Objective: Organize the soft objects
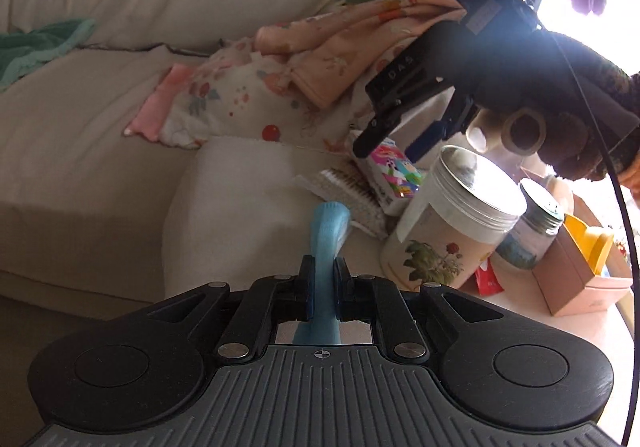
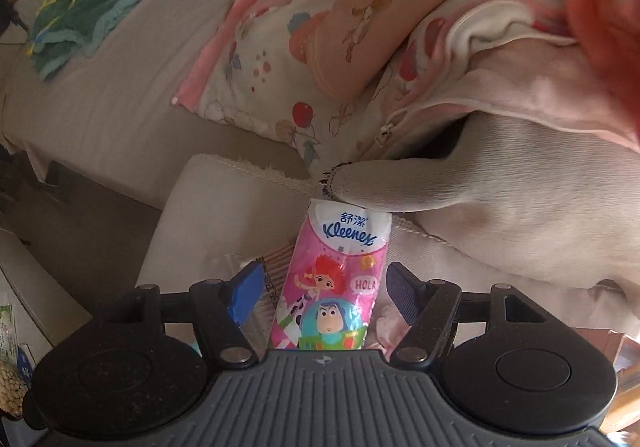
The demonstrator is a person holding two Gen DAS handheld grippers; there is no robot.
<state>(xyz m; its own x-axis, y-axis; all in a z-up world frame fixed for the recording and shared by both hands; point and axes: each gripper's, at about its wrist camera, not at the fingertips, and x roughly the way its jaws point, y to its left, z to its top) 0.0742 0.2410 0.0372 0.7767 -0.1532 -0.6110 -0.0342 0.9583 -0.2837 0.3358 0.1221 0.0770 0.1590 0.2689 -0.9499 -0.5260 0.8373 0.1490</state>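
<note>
My left gripper [image 1: 323,276] is shut on a light blue ribbed cloth [image 1: 326,231], which sticks up between the pads above the white sofa arm [image 1: 240,199]. A pink Kleenex tissue pack [image 2: 336,279] with cartoon figures leans against that arm. My right gripper [image 2: 324,293] points down at it, open, one pad on each side of the pack with gaps showing. From the left wrist view the right gripper [image 1: 390,149] hangs just over the tissue pack [image 1: 396,175], held by a hand in a dark sleeve.
A pile of pink and floral bedding [image 1: 280,87] lies on the beige sofa [image 1: 80,127], with a green cloth [image 2: 92,15] further along. A bristle brush [image 1: 344,191], a rose-printed tin [image 1: 452,231], a glass jar [image 1: 532,235] and a cardboard box [image 1: 576,283] crowd the side table.
</note>
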